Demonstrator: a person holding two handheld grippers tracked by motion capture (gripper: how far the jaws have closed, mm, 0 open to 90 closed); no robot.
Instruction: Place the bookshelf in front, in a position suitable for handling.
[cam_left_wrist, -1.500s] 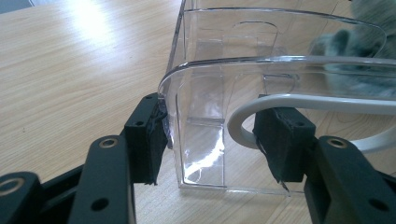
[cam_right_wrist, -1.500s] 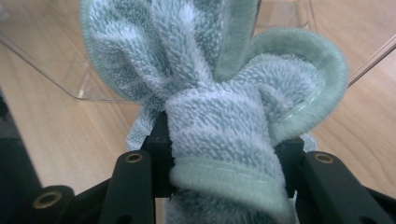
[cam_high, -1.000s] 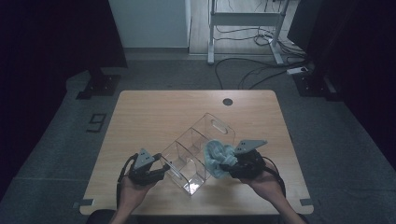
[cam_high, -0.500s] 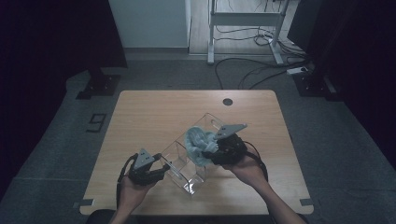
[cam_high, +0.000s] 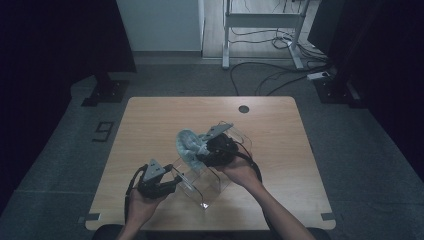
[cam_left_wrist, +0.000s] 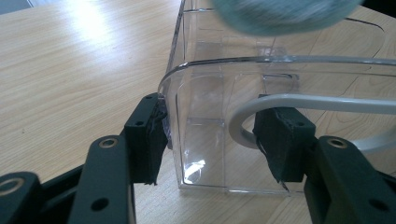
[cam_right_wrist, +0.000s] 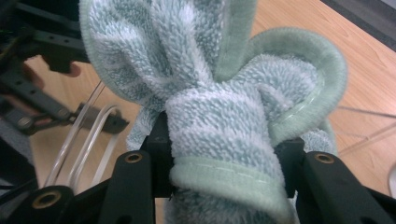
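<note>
the towel (cam_right_wrist: 219, 116) is a thick, looped terry cloth in pale blue-green with a smooth stitched hem, bunched into rounded folds. the clear bin (cam_left_wrist: 224, 116) is hard transparent plastic with rounded corners, thin glossy walls and inner dividers; a pale grey curved handle (cam_left_wrist: 289, 105) runs along its near end. the tools' jaws are matte black with dark foam-like pads.

the worktop (cam_high: 150, 125) is light wood-grain laminate with a small round dark grommet (cam_high: 243, 108) near its far edge. around it lies grey carpet in a dim room, with a white panel, a metal frame and loose cables on the floor beyond.

the right tool (cam_right_wrist: 219, 154) is pinching the towel, its pads pressed into the bundle from both sides. in the high view the towel (cam_high: 190, 145) hangs over the middle of the bin (cam_high: 210, 192), just above its open top. the left tool (cam_left_wrist: 219, 140) is clamped on the bin's near end, one pad outside the wall, the other against the handle.
</note>
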